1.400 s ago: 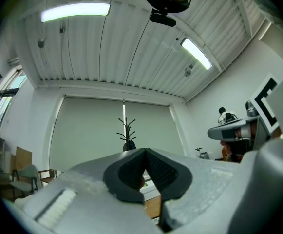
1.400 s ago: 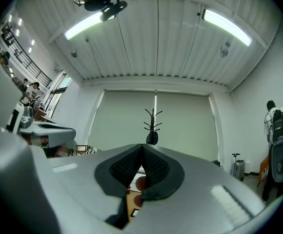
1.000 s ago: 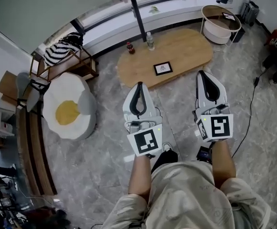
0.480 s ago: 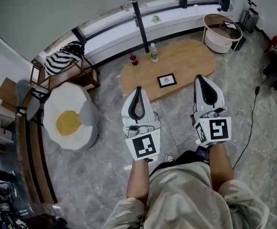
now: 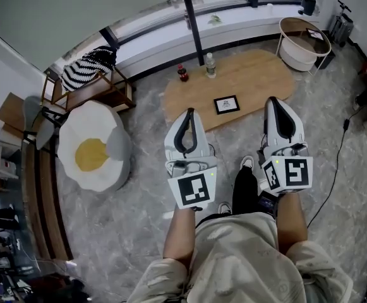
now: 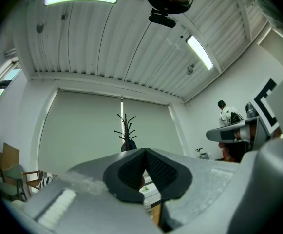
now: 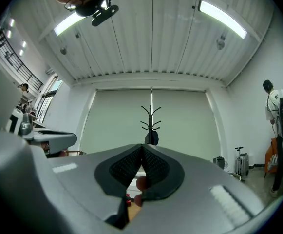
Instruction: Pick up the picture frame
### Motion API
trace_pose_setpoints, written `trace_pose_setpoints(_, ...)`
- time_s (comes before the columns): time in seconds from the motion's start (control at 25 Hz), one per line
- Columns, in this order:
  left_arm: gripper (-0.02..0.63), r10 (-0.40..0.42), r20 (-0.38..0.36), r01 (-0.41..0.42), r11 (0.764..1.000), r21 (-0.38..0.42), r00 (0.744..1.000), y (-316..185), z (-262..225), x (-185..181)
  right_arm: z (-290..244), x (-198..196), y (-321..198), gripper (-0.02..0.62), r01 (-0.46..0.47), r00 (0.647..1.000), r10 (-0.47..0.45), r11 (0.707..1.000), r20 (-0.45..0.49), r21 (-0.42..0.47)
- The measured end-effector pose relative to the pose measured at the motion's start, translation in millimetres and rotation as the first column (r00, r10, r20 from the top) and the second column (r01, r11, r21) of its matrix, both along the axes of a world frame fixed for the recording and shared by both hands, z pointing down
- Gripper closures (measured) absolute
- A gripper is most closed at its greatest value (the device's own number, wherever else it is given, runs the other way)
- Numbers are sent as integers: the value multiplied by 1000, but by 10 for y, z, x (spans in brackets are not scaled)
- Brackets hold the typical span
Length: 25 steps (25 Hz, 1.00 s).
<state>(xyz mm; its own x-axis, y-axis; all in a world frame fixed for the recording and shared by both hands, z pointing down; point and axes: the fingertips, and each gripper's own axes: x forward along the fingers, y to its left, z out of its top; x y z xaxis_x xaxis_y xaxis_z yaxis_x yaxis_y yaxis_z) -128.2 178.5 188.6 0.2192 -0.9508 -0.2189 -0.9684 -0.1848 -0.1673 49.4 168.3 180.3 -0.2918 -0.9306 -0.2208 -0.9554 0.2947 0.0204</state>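
Note:
A small black picture frame point(image 5: 226, 104) lies flat on the oval wooden coffee table point(image 5: 259, 74), seen in the head view ahead of me. My left gripper point(image 5: 186, 115) is shut and empty, held in the air short of the table's near edge, left of the frame. My right gripper point(image 5: 275, 103) is also shut and empty, right of the frame. In the left gripper view the left gripper point(image 6: 145, 151) points slightly upward at a grey blind, jaws together. The right gripper point(image 7: 141, 146) in its own view does the same.
A red-capped bottle point(image 5: 182, 73) and a clear bottle point(image 5: 210, 65) stand at the table's far edge beside a coat stand point(image 5: 192, 21). A fried-egg cushion point(image 5: 92, 150) lies on the floor at left, a round white side table point(image 5: 304, 40) at far right. A person point(image 7: 276, 116) stands at right.
Both grippers and I have moved forward toward the coffee table; the frame now sits closer, between the two gripper tips. Jaws stayed shut.

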Motion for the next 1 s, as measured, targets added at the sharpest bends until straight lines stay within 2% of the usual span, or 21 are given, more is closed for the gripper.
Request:
trace_pose_setpoints(0.24,603,-18,-13,18,1000,4,1000,-392,2,-49,43,-36,-400,594,12,1000,-12,1000,-16,1)
trace_pose_setpoints(0.56,603,-34,0,34,999,-5,999,-1029,-10,198,78,143,-1095,594,39,999,-39,999,0,2)
trace_pose_setpoints(0.8,603,-41,21,42,999,-24,999,-1596,38,414,159,301,-1663,594,29,999,-29,999,-40,-13)
trace_pose_setpoints(1.0,603,-28,-8,28,999,-34,1000,-2115,-23,632,149,503,-2169,594,29,999,-30,999,-44,-20)
